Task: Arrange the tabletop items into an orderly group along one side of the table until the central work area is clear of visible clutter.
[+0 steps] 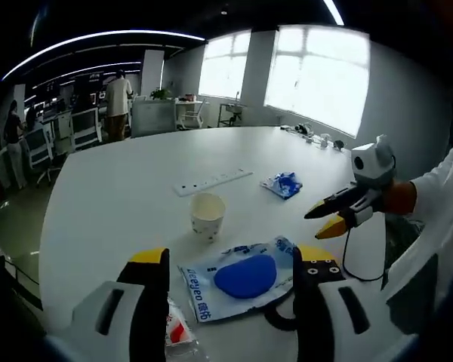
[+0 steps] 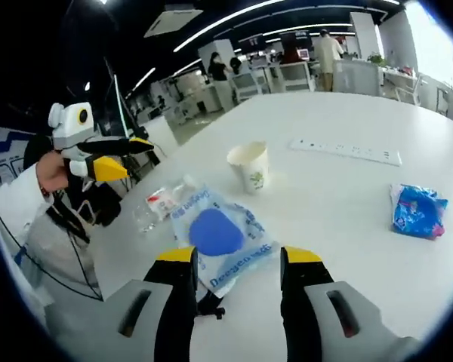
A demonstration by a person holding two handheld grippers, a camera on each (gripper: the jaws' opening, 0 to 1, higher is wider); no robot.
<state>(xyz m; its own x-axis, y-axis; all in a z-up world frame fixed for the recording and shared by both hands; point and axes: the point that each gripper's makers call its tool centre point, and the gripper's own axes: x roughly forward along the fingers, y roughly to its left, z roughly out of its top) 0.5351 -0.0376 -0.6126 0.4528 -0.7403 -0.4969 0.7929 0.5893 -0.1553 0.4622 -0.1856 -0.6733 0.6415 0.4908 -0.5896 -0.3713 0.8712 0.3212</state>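
A white-and-blue packet point(image 1: 241, 279) with a round blue patch lies flat on the white table point(image 1: 121, 204), just ahead of my left gripper point(image 1: 232, 260), whose jaws stand open and hold nothing. My right gripper point(image 2: 240, 260) faces the same packet point(image 2: 219, 234) from the other side, open too. A paper cup point(image 1: 208, 215) stands upright beyond the packet, with a white power strip point(image 1: 211, 181) and a small blue packet point(image 1: 283, 183) farther off. A clear wrapper point(image 1: 177, 332) with red print lies beside the big packet. Each gripper appears in the other's view: right gripper point(image 1: 317, 225), left gripper point(image 2: 136, 157).
A black cable point(image 2: 211, 305) curls under the packet's near edge. The paper cup point(image 2: 249, 166), power strip point(image 2: 347, 151), blue packet point(image 2: 417, 211) and clear wrapper point(image 2: 158, 204) dot the table's middle. People stand among desks and chairs point(image 1: 83, 124) beyond the far edge.
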